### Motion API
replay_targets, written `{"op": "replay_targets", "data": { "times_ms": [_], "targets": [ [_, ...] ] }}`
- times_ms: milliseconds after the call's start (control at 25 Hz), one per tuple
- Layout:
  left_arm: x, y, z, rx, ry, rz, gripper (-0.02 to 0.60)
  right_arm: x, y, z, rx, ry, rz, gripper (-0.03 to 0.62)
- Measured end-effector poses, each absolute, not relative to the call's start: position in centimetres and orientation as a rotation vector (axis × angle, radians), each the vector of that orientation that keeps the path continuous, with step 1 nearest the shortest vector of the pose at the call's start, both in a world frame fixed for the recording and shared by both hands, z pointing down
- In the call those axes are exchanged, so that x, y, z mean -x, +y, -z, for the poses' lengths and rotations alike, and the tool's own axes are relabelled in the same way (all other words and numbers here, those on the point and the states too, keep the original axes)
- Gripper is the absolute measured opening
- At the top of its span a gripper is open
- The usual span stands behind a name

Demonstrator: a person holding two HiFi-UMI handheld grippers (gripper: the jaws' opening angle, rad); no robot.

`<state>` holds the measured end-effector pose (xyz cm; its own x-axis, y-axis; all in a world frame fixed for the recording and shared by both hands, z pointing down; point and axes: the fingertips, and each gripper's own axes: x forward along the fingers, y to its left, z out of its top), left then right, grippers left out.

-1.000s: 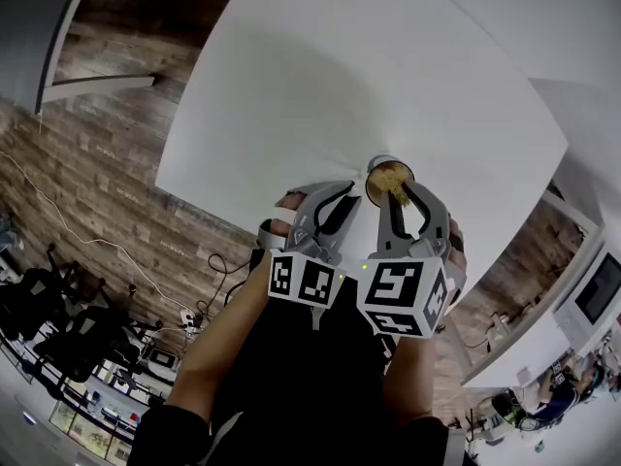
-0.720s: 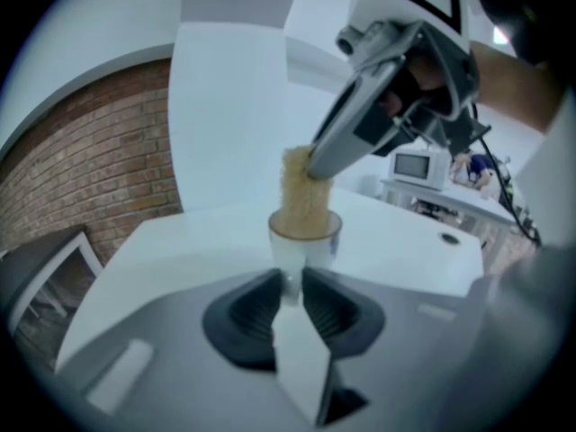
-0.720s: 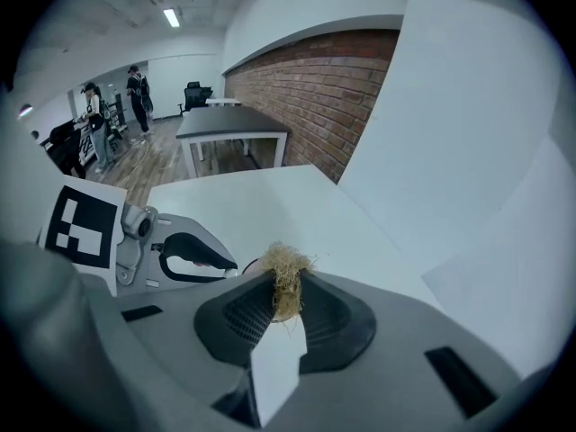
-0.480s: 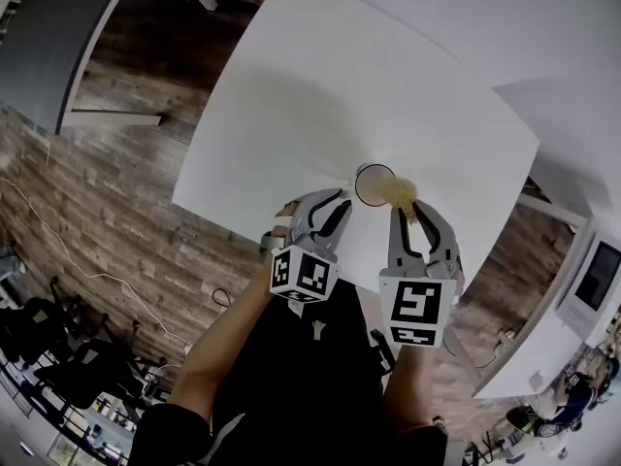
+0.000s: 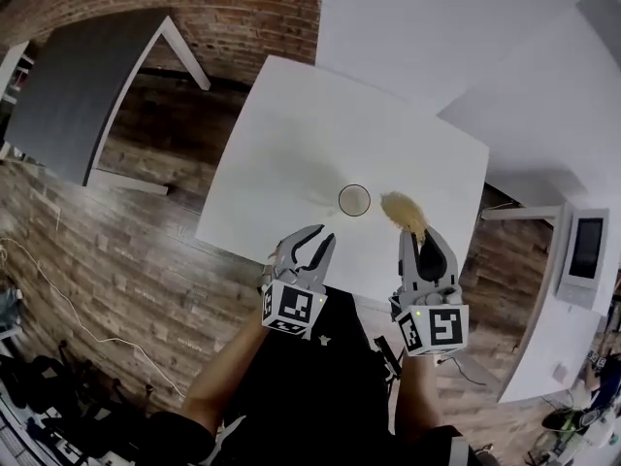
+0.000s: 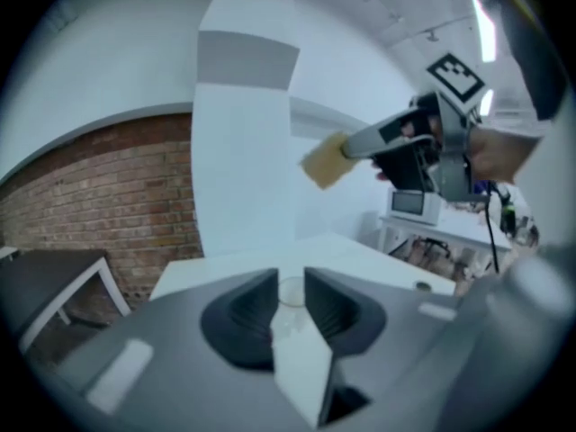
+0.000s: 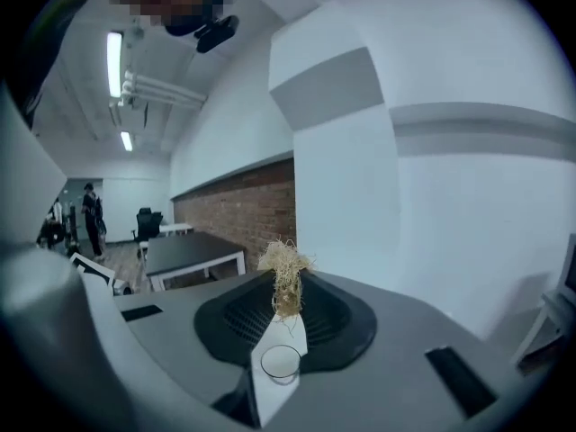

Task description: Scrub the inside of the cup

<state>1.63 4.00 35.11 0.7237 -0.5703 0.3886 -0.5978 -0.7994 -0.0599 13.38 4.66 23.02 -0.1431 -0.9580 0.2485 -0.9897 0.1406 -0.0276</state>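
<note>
The left claw has its jaws spread; they have just been opening, and nothing is pinched in them. In the left gripper view the cup shows through the gap. It stands farther on, on the table, and touches neither pad. The right claw is pressed together on a tuft of straw-coloured scrubber that sticks out past its tips. The right gripper view shows the fibres clamped between the pads. The two claws are side by side and well apart, both over the near edge of the white table.

Ahead of the left claw and a little to its right, the clear cup stands upright, set back from that near edge. White tabletop lies open on every side of it. The scrubber is near the cup, just ahead of the right claw, apart from the rim and not inside.

Past the cup the top runs on to its far corner. Left of the left claw the table edge gives way to wood floor. Farther that way stand a dark table and a brick wall. Right of the right claw the table's side edge is close. A strip of floor follows, then another white table.
</note>
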Motion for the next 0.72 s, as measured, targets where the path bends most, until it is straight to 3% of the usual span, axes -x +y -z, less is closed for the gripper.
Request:
{"op": "replay_targets", "data": {
  "times_ms": [280, 480, 720],
  "targets": [
    [2.9, 6.0, -24.0, -2.923, -1.149, -0.374, 0.005, -14.4, 10.7, -18.0, -2.173, -2.298, -0.287, 0.057],
    [5.3, 8.5, -19.5, -2.857, -1.176, -0.09, 0.005, -12.5, 14.8, -18.8, -2.232, -2.25, -0.311, 0.057],
    [5.0, 11.6, -20.0, -2.839, -1.124, -0.09, 0.005, -9.1, 17.9, -21.2, -2.245, -2.21, -0.339, 0.057]
  ]
}}
